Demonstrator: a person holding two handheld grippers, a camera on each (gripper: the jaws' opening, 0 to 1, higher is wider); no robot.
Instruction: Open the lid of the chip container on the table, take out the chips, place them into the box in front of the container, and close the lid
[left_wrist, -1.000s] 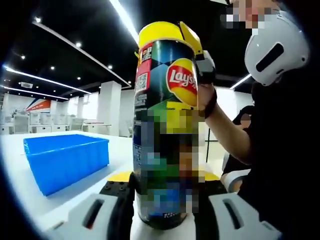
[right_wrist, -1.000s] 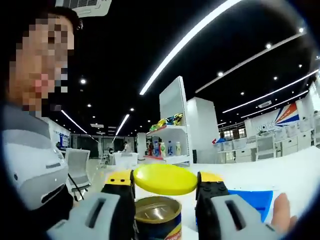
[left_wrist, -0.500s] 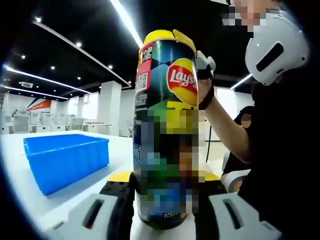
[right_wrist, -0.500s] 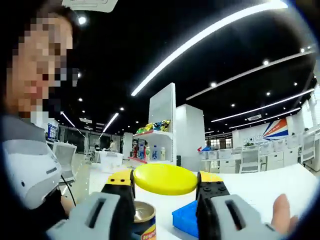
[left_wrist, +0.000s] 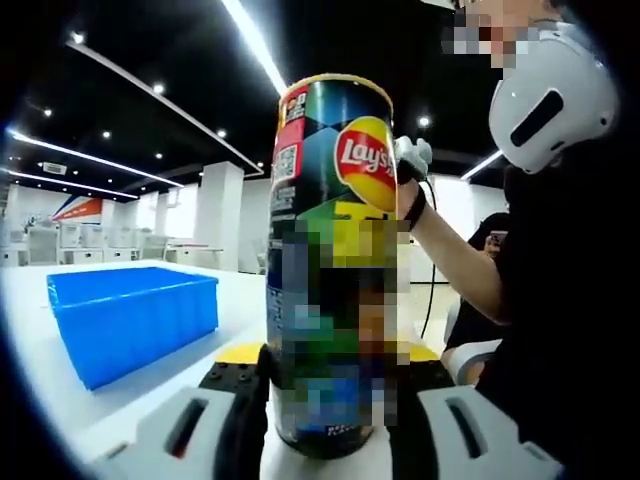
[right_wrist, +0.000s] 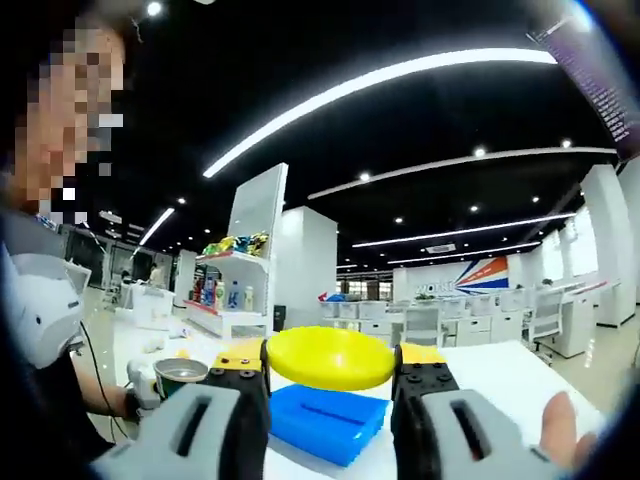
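Since the earlier frame, the yellow lid (right_wrist: 331, 357) has gone from the top of the chip container (left_wrist: 330, 260), carried off to the side by the right claw (right_wrist: 331, 375), whose jaws are closed on its edges. Between the jaws of the left claw (left_wrist: 330, 400) the can stands upright on the counter (left_wrist: 60, 395), clamped low, probably so it does not tip while opened. Its mouth is open; whether chips remain inside I cannot see. Left of this claw waits the blue box (left_wrist: 130, 320).
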